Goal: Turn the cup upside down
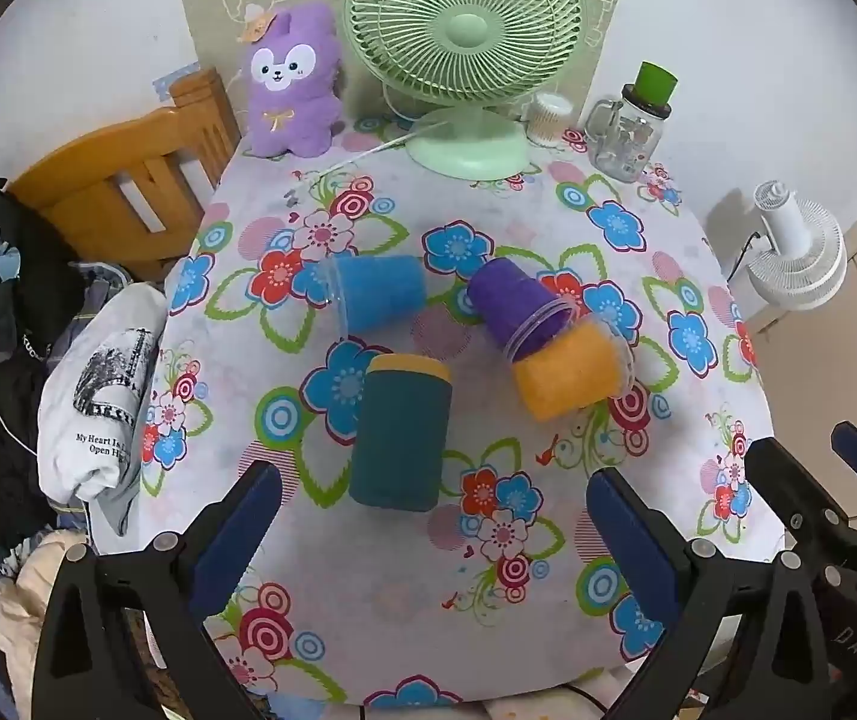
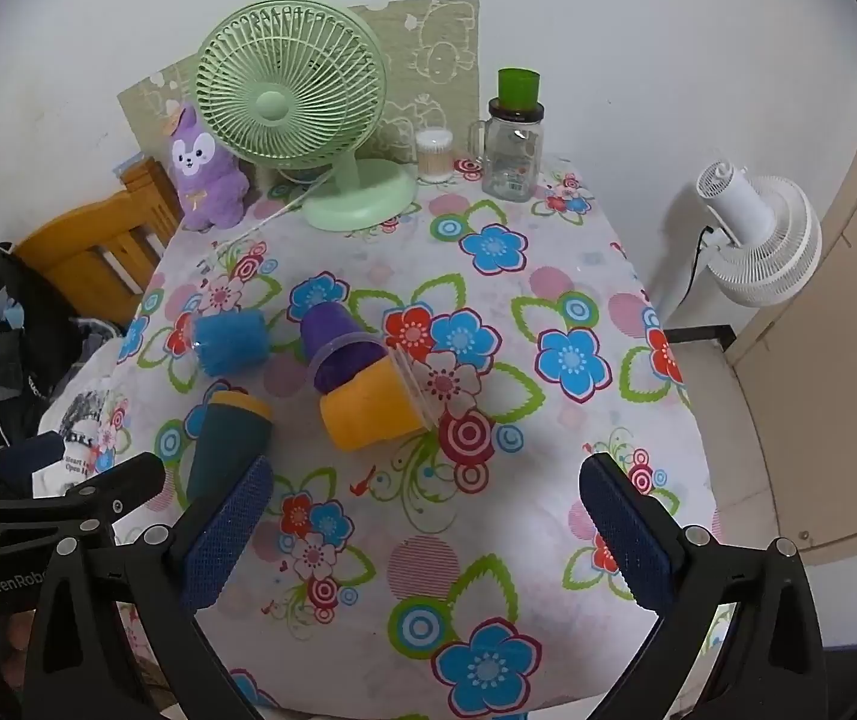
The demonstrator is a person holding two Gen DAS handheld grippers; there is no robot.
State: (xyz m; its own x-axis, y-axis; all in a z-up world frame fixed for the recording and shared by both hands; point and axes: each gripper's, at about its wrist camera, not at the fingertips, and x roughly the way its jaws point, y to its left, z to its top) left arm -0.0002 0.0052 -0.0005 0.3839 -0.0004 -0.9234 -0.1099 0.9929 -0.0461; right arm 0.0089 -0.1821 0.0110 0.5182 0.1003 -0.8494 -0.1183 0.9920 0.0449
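We see four containers lying on their sides in the middle of the flowered tablecloth [image 1: 428, 588]. The dark teal cup [image 1: 399, 433] with a yellow band lies nearest to us, just ahead of the left gripper [image 1: 433, 531], whose blue-padded jaws stand wide apart and hold nothing. The right gripper [image 2: 425, 531] is likewise spread and bare, over the cloth in front of the orange cup [image 2: 368, 405]. That clear cup is stuffed with orange fuzzy material, and its side touches the rim of the purple cup [image 1: 515, 306], filled with purple fuzz. The blue cup [image 1: 375, 294], packed with blue fuzz, lies apart to their left. At the back of the table stand a glass mug jar [image 2: 512, 156] with a green cap, seemingly nothing inside, and a small tub of cotton swabs [image 2: 434, 155].
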